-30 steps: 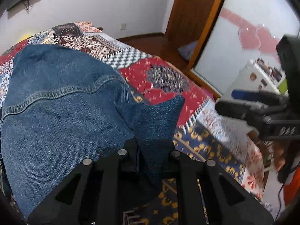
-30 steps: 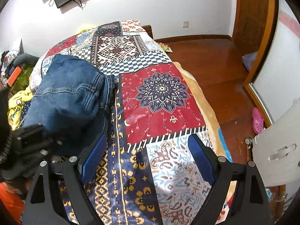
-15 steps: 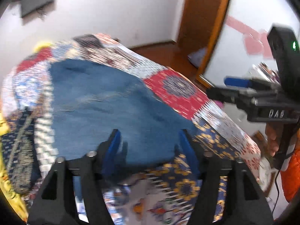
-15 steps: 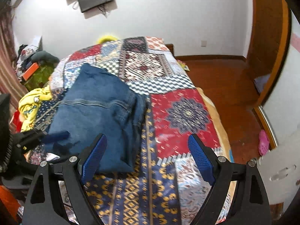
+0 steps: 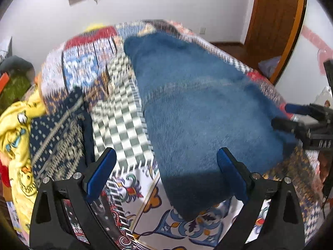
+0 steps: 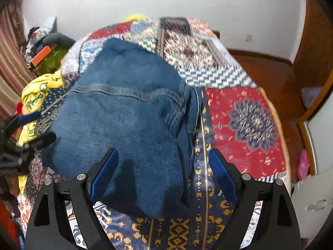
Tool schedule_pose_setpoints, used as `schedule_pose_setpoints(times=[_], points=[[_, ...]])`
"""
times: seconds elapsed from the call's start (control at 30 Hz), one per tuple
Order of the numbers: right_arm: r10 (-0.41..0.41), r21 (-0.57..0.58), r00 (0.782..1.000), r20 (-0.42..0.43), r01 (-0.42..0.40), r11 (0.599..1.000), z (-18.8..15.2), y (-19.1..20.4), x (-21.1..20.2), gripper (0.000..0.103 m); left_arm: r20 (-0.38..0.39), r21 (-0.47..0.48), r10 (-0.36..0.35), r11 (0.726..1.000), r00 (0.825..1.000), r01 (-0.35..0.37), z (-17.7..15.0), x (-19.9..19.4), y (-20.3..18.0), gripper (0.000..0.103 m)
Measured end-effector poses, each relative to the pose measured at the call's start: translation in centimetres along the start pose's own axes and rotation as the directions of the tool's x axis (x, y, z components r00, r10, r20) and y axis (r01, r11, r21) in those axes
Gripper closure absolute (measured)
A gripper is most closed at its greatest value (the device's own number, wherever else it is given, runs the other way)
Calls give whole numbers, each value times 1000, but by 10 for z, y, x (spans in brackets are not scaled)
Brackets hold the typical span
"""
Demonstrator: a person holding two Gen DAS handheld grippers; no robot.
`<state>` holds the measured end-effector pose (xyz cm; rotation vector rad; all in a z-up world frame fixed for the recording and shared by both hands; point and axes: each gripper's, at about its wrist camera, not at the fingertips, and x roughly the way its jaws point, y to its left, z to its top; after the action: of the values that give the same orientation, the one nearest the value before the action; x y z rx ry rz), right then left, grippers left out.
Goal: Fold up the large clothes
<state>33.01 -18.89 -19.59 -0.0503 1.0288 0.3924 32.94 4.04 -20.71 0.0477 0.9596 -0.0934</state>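
Note:
A folded blue denim garment [image 5: 199, 112] lies on the patchwork bedspread [image 5: 116, 108]; it also shows in the right wrist view [image 6: 124, 120] with a stitched seam across it. My left gripper [image 5: 166, 173] is open and empty, hovering over the garment's near edge. My right gripper [image 6: 162, 173] is open and empty, above the garment's near end. Each gripper shows at the edge of the other's view: the right one [image 5: 301, 118] and the left one [image 6: 27, 129].
A yellow printed garment [image 5: 16, 129] lies heaped at the bed's left side, also in the right wrist view [image 6: 39, 91]. A wooden floor [image 6: 276, 77] and door lie to the right. A cluttered pile [image 6: 41, 48] stands by the far left wall.
My left gripper has let go of the denim corner and opened. The denim now lies flat and folded. Both grippers have moved in over the garment.

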Motion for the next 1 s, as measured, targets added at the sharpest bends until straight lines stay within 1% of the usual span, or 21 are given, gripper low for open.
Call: schedule_pose_setpoints(times=[0.17,0.33,0.43,0.57,0.6,0.67,0.8,0.93,1.0], points=[[8,80,999,-54,-4,997,-10,-20,16,17,-6,-55,-54,997,999,53,-17,3,9,4],[64,162,995,-72,-52,985,-28,-41,6,17,-33,-121,-109,987,994,104,-27,-5,19,4],[51,153,996,-73,-39,987,-35,-43,-5,17,-28,-98,-75,993,997,72,-31,-17,21,4],[6,108,998,-69,2,994,-37,-38,-18,17,-12,-53,11,999,1000,-11,-33,-29,24,4],[-4,93,998,-65,10,996,-36,-36,-21,17,-5,-44,31,999,1000,-31,-32,-32,25,4],[-19,66,999,-51,23,998,-36,-32,-27,17,9,-40,45,998,999,-45,-29,-35,29,4],[1,42,1000,-10,-1,999,-27,-26,-37,17,46,-64,41,997,998,-38,-15,-40,36,4],[31,31,999,33,-32,999,-9,-21,-36,17,74,-100,1,995,997,7,6,-35,44,4],[59,35,997,45,-60,998,0,-21,-29,17,63,-124,-53,990,997,60,18,-28,48,4]])
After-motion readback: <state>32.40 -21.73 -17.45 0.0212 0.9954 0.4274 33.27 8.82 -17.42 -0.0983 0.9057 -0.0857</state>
